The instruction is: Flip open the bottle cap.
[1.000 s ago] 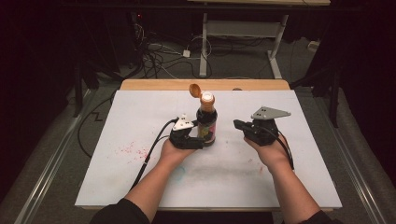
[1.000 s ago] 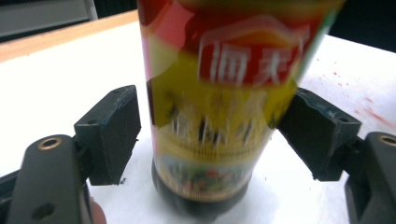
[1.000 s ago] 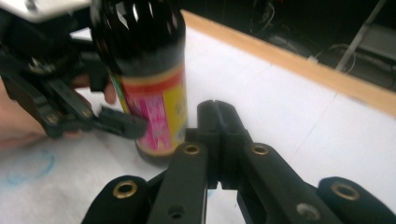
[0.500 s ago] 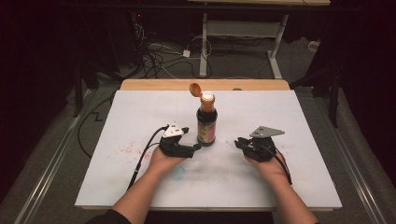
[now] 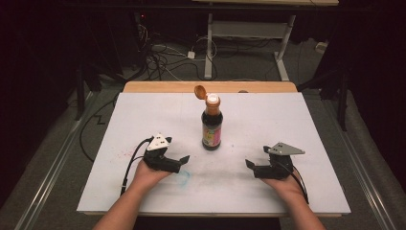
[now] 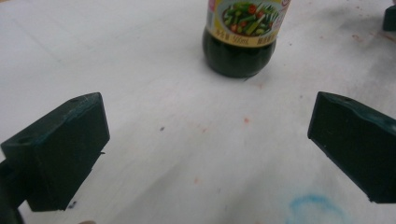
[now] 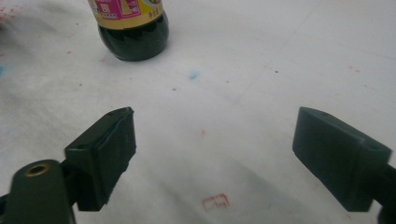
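Ahead of both spread, empty grippers, left gripper (image 5: 178,162) and right gripper (image 5: 251,166), the sauce bottle (image 5: 211,125) looks heavy, slick and breakable; best gripped at its labelled body.

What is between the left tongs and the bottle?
Nothing but bare white table with a few red specks, as the left gripper view shows between the left tongs and the bottle.

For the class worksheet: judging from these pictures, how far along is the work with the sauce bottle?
Done: the bottle stands upright on the table with its orange flip cap open. In hand: nothing; the left tongs and right tongs rest open, apart from the bottle. Left: probably little, perhaps only what the open bottle is meant for.
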`<move>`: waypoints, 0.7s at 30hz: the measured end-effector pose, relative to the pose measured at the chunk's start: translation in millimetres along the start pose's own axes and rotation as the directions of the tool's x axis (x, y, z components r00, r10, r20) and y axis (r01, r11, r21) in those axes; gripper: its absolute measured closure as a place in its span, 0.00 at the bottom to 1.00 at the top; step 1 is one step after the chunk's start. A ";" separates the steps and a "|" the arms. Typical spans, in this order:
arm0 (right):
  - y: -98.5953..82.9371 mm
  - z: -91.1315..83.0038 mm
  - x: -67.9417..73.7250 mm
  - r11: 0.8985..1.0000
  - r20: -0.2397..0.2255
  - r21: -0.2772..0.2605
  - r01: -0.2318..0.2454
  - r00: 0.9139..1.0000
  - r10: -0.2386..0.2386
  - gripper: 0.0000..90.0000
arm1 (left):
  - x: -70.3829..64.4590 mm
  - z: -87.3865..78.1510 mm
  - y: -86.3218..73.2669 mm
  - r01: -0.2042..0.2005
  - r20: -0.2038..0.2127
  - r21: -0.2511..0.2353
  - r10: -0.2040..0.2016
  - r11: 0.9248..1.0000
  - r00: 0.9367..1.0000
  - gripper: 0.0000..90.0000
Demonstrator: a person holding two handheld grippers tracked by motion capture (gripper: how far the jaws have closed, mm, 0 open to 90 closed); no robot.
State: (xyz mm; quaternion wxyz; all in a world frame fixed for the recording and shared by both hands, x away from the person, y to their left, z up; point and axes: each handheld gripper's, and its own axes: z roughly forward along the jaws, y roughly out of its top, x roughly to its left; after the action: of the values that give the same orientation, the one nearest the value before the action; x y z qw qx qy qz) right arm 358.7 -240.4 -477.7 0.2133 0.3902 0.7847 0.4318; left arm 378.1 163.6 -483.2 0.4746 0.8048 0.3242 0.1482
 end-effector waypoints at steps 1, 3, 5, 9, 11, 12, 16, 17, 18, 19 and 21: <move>0.0 0.0 0.0 1.000 0.000 0.000 0.000 1.000 0.000 0.08 | 1.3 -4.6 -2.4 0.003 -0.008 0.003 -0.003 1.000 1.000 0.00; -4.6 -5.4 -1.8 1.000 0.011 -0.002 -0.019 1.000 0.019 0.01 | 4.5 -14.6 -7.9 0.010 -0.029 0.005 -0.010 1.000 1.000 0.00; -5.8 -7.6 -2.7 1.000 0.016 -0.013 -0.013 1.000 0.013 0.01 | 7.3 -25.5 -14.1 0.017 -0.051 0.010 -0.016 1.000 0.999 0.00; -9.9 -14.3 -2.4 0.999 0.034 -0.034 -0.018 0.999 0.019 0.01 | 10.0 -43.6 -27.1 0.028 -0.086 0.030 -0.025 0.999 0.996 0.00; -11.0 -15.7 -1.5 0.999 0.041 -0.045 -0.012 0.999 0.014 0.01 | 10.5 -49.9 -32.8 0.032 -0.095 0.045 -0.028 0.998 0.995 0.00; -11.3 -16.3 -0.2 0.999 0.053 -0.051 -0.004 0.999 0.007 0.00 | 10.1 -52.2 -35.0 0.033 -0.096 0.046 -0.028 0.998 0.995 0.00; -11.2 -15.7 0.7 0.999 0.057 -0.049 0.007 0.998 -0.004 0.01 | 8.7 -55.4 -38.4 0.028 -0.098 0.048 -0.024 0.998 0.995 0.00; -11.5 -16.2 0.6 0.999 0.060 -0.051 -0.002 0.998 0.005 0.00 | 8.7 -55.4 -38.4 0.029 -0.095 0.044 -0.025 0.999 0.995 0.00; -11.5 -16.2 0.6 0.999 0.060 -0.051 -0.002 0.998 0.005 0.00 | 8.8 -55.3 -38.3 0.028 -0.092 0.040 -0.024 0.999 0.995 0.00; -11.7 -16.7 0.7 0.998 0.062 -0.056 -0.005 0.998 0.009 0.00 | 8.6 -54.9 -38.3 0.024 -0.091 0.042 -0.020 0.999 0.996 0.00; -12.2 -17.4 0.4 0.998 0.065 -0.069 -0.003 0.998 0.007 0.00 | 7.6 -54.7 -38.4 0.016 -0.096 0.045 -0.011 0.999 0.995 0.00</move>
State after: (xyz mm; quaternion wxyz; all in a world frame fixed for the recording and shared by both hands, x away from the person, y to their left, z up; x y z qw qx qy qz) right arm 341.5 -252.9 -478.6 0.2508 0.3984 0.7611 0.4462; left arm 339.3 218.2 -489.0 0.4411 0.8052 0.3552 0.1759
